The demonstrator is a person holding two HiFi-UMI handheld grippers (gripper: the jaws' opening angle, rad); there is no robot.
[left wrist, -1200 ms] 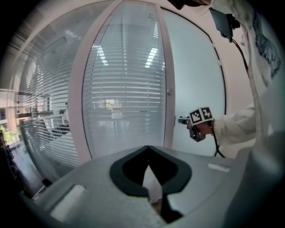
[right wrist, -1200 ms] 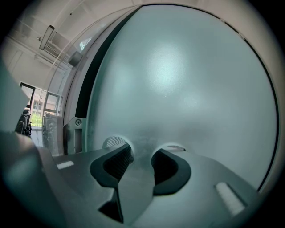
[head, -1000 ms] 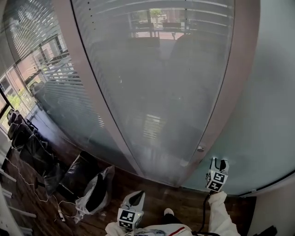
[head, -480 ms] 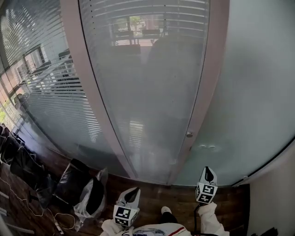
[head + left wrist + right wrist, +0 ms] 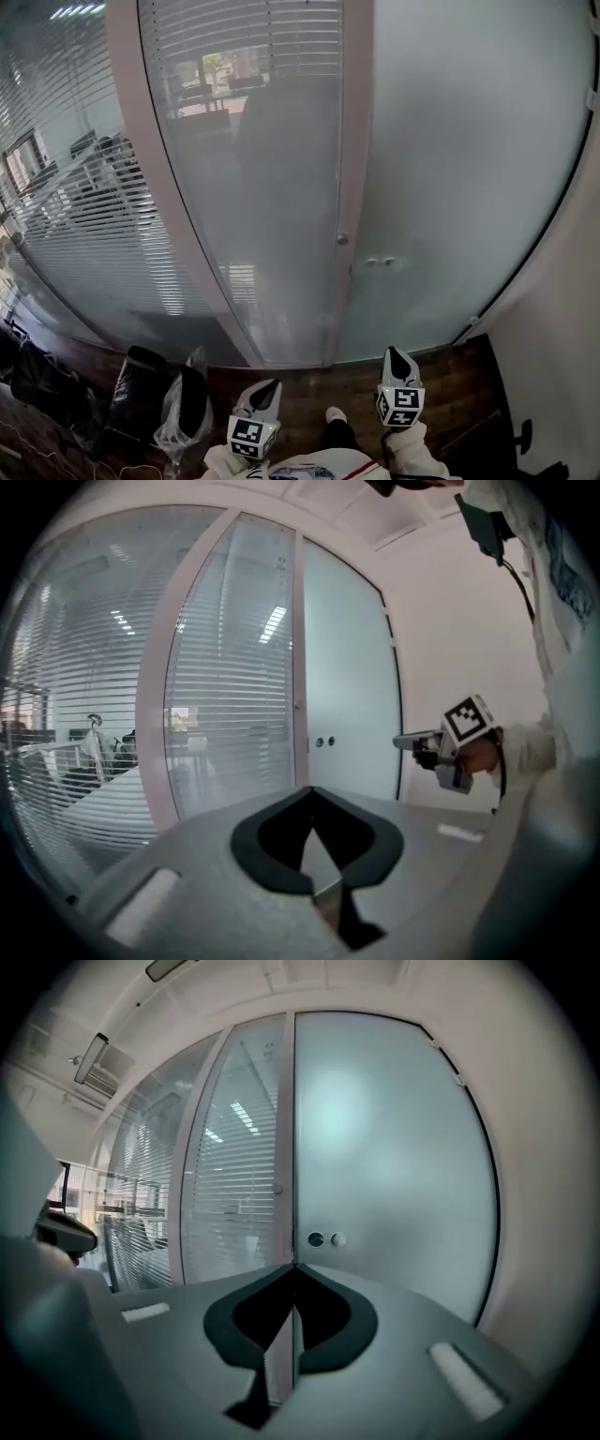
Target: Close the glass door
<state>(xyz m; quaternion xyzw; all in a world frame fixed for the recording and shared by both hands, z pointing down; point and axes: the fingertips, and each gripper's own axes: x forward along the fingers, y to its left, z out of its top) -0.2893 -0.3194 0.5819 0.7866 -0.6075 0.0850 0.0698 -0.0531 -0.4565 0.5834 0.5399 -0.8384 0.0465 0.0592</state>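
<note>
My left tongs (image 5: 270, 386) and right tongs (image 5: 395, 354) were clenched empty, low before the glass door (image 5: 459, 159), which stood flush against its frame (image 5: 354, 141) ahead; it looked heavy, stiff and slick, best pushed near its two round fittings (image 5: 378, 263).

Holds the left gripper (image 5: 270, 385) low before the body, tip forward and nearly level, with jaws pressed together on nothing. Holds the right gripper (image 5: 397, 354) beside it, a little further forward and apart from it, with jaws likewise together and empty. Wears a white sleeve (image 5: 419, 452) on the right arm.
</note>
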